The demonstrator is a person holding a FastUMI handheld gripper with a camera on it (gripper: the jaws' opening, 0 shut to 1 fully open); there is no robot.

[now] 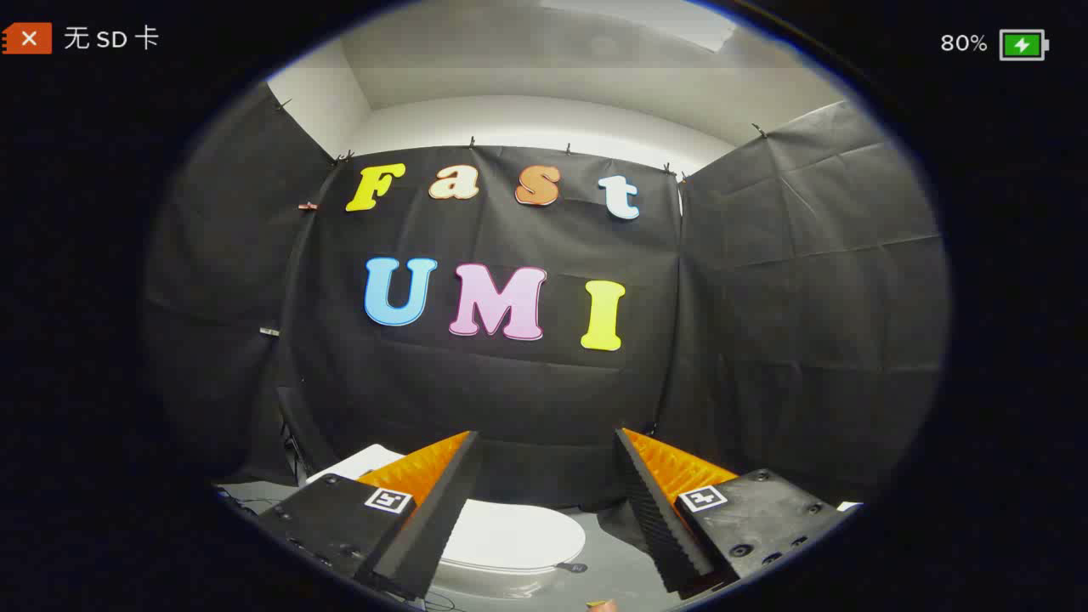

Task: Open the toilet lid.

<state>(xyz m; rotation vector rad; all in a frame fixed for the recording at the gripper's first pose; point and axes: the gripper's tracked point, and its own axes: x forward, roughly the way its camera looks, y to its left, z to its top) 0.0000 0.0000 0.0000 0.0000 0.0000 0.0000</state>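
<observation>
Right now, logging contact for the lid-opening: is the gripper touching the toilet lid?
Apart. The gripper view shows the open gripper held above the closed toilet lid, which lies low between its fingers.

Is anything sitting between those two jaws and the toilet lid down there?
No. In the gripper view the gripper is open with nothing held, and the closed white toilet lid lies low between and below its jaws, untouched, with bare air between.

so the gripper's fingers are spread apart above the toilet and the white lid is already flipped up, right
Not quite. The gripper view shows the gripper with its fingers spread apart and nothing between them, above the toilet, but the white lid is down, lying flat and closed below the fingers, not flipped up.
</observation>
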